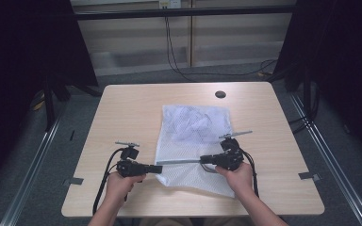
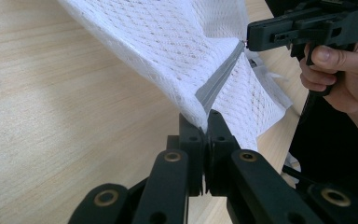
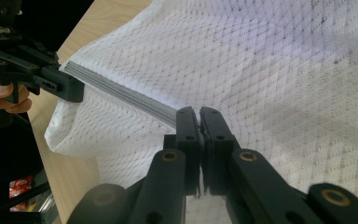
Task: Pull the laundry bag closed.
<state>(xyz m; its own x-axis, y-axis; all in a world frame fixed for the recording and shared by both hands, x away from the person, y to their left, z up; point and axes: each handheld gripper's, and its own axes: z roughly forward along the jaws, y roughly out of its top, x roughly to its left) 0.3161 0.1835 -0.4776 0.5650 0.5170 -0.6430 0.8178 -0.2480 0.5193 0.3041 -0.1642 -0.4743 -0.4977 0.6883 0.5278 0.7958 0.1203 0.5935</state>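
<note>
On the wooden table [image 1: 122,108], left tool [image 1: 158,169] and right tool [image 1: 202,159] both clamp the mesh bag's [image 1: 193,125] grey zipper [image 1: 179,162]; a black grommet [image 1: 220,94] lies well beyond.

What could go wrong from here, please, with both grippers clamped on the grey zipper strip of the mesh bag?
1. The left gripper pinches only the very end of the grey zipper strip; a harder pull could slip it free.
2. The right gripper also catches thin mesh, so the white mesh bag might snag or tear.
3. The bag's near edge lies close to the table front and could slide off.
</note>
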